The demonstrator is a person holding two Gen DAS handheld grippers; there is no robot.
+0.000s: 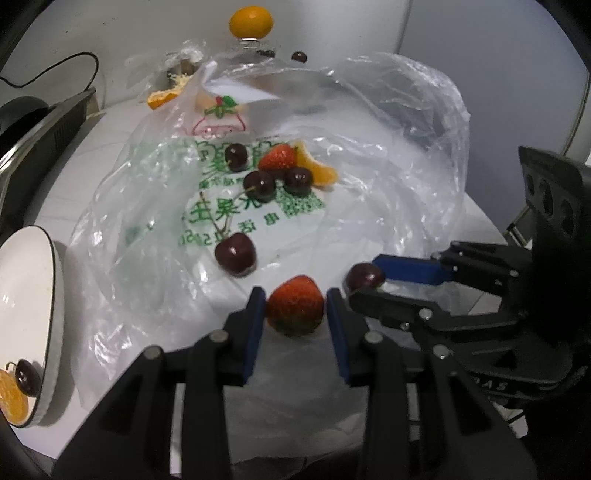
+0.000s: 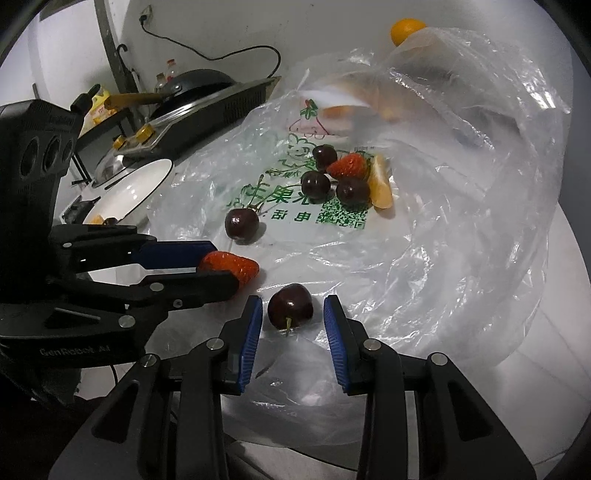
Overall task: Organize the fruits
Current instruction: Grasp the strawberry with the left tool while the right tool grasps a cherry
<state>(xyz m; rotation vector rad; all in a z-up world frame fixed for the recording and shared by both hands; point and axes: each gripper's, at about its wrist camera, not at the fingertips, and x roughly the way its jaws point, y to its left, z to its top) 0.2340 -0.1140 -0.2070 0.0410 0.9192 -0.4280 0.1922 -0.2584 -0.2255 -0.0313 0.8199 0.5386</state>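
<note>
Left gripper (image 1: pixel 295 306): blue pads close on either side of a strawberry (image 1: pixel 294 304); left pad touching, a sliver of gap at the right, so a firm grip cannot be told.

Right gripper (image 2: pixel 293 308): jaws narrow, straddling a dark cherry (image 2: pixel 290 305) with clear gaps both sides; stem points toward the camera.

Both fruits lie on a clear plastic bag (image 1: pixel 369 166) with green print, spread on a white counter (image 1: pixel 55 206).

Further back on the bag: one lone cherry (image 1: pixel 235 254); then a cluster of three cherries (image 1: pixel 259 183), a second strawberry (image 1: pixel 277 158) and an orange segment (image 1: pixel 317 170).

Left edge: white bowl (image 1: pixel 37 288) holding a cherry and orange piece.

Rear: whole orange (image 1: pixel 251 21).
</note>
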